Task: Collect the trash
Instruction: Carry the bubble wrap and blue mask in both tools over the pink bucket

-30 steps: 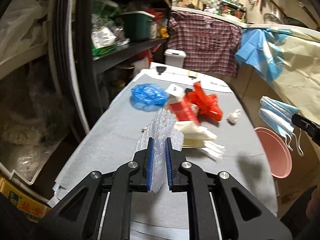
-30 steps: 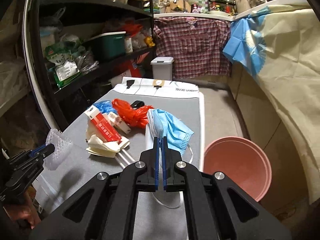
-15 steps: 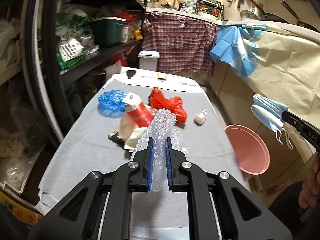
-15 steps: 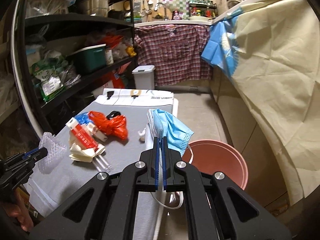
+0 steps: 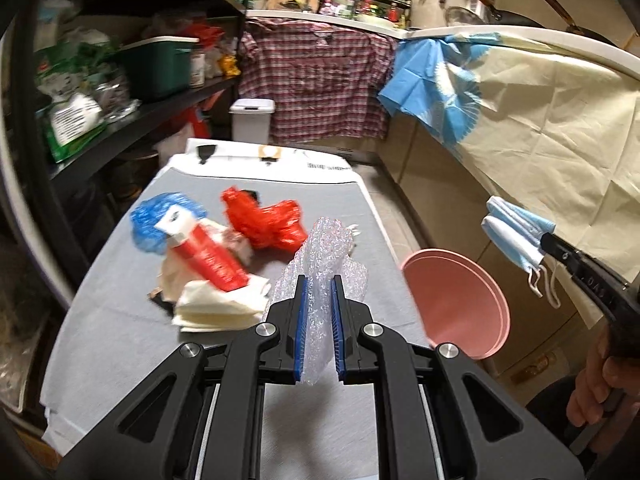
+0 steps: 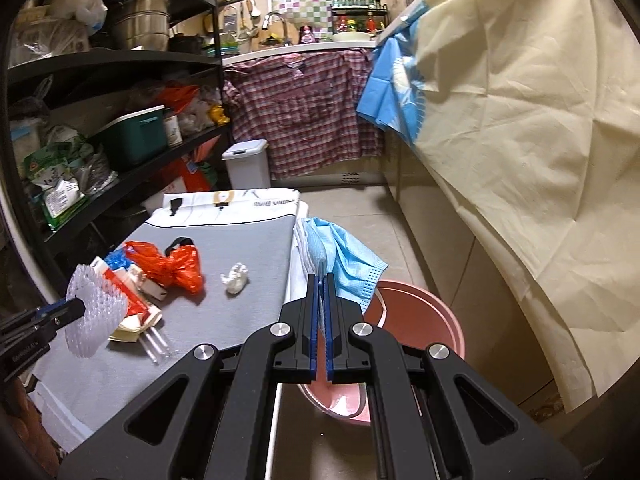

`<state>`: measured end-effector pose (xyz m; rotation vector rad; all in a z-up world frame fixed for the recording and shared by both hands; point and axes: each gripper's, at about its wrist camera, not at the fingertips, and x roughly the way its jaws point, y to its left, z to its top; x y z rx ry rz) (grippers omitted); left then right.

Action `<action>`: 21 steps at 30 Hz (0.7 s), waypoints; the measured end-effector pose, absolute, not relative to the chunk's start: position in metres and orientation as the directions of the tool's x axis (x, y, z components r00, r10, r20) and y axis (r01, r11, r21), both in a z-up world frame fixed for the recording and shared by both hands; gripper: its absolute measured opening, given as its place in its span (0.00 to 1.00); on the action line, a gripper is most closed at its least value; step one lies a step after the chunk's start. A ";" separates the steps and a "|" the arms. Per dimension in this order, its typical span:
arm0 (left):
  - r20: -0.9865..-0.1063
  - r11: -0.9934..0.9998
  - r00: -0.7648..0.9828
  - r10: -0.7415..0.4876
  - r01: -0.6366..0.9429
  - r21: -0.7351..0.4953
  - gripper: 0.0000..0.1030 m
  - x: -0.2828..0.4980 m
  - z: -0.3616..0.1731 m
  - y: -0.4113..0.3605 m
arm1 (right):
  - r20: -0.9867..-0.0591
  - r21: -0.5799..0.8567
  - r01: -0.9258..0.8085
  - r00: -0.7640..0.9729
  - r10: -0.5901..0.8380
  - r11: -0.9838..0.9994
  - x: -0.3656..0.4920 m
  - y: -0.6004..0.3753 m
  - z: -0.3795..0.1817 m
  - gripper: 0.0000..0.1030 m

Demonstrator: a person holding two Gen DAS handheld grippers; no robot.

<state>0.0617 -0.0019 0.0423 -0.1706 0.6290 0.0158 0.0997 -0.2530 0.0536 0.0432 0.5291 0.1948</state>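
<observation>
Right wrist: my right claw [image 6: 319, 280] pinches the mask [image 6: 344, 254].
Soft, light; bucket [image 6: 432, 320] at 5 o'clock.

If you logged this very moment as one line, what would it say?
left gripper: shut on bubble wrap | right gripper: shut on face mask | pink basin: on floor beside table

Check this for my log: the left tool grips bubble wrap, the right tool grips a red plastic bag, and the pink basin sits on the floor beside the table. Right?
One error: the right tool grips a blue face mask, as the right wrist view shows. The red plastic bag lies on the table. The left tool does grip bubble wrap, and the pink basin is on the floor.
</observation>
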 end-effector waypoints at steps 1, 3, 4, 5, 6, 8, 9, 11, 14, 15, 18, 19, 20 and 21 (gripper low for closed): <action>-0.587 0.987 0.808 -0.046 -0.055 -0.154 0.11 0.065 0.043 -0.005 | -0.498 0.095 -0.168 0.845 0.193 0.981 0.101 -0.255 0.052 0.03; -0.585 0.987 0.808 -0.072 -0.026 -0.156 0.11 0.073 0.044 -0.013 | -0.501 0.104 -0.152 0.846 0.184 0.983 0.104 -0.263 0.050 0.03; -0.585 0.988 0.807 -0.080 -0.016 -0.157 0.11 0.077 0.044 -0.016 | -0.502 0.108 -0.144 0.846 0.179 0.984 0.106 -0.266 0.048 0.03; -0.584 0.988 0.806 -0.090 -0.003 -0.155 0.11 0.082 0.045 -0.021 | -0.503 0.112 -0.137 0.846 0.175 0.984 0.107 -0.269 0.047 0.03; -0.584 0.988 0.806 -0.100 0.011 -0.154 0.11 0.087 0.045 -0.026 | -0.505 0.120 -0.126 0.846 0.170 0.985 0.109 -0.273 0.046 0.03; -0.584 0.987 0.802 -0.122 0.037 -0.156 0.11 0.096 0.046 -0.035 | -0.507 0.133 -0.110 0.847 0.163 0.985 0.113 -0.278 0.044 0.03; -0.585 0.986 0.800 -0.132 0.047 -0.157 0.11 0.100 0.046 -0.038 | -0.506 0.135 -0.099 0.848 0.155 0.986 0.115 -0.281 0.043 0.03; -0.585 0.984 0.795 -0.157 0.075 -0.162 0.11 0.110 0.046 -0.048 | -0.507 0.133 -0.084 0.850 0.141 0.988 0.119 -0.285 0.041 0.03; -0.584 0.979 0.789 -0.193 0.117 -0.165 0.11 0.124 0.046 -0.062 | -0.511 0.135 -0.063 0.851 0.124 0.989 0.125 -0.290 0.037 0.03; -0.583 0.976 0.785 -0.210 0.135 -0.171 0.11 0.130 0.046 -0.067 | -0.513 0.136 -0.058 0.850 0.120 0.989 0.127 -0.292 0.036 0.03; -0.582 0.971 0.777 -0.238 0.166 -0.175 0.11 0.142 0.044 -0.079 | -0.519 0.145 -0.037 0.848 0.108 0.989 0.134 -0.300 0.032 0.03; -0.581 0.968 0.775 -0.249 0.179 -0.176 0.11 0.147 0.044 -0.082 | -0.520 0.147 -0.033 0.847 0.106 0.989 0.136 -0.301 0.031 0.03; -0.580 0.966 0.772 -0.258 0.192 -0.175 0.11 0.152 0.043 -0.087 | -0.522 0.148 -0.026 0.847 0.100 0.989 0.138 -0.304 0.029 0.03; -0.581 0.965 0.771 -0.263 0.200 -0.172 0.11 0.155 0.043 -0.090 | -0.525 0.147 -0.021 0.846 0.096 0.989 0.140 -0.305 0.028 0.03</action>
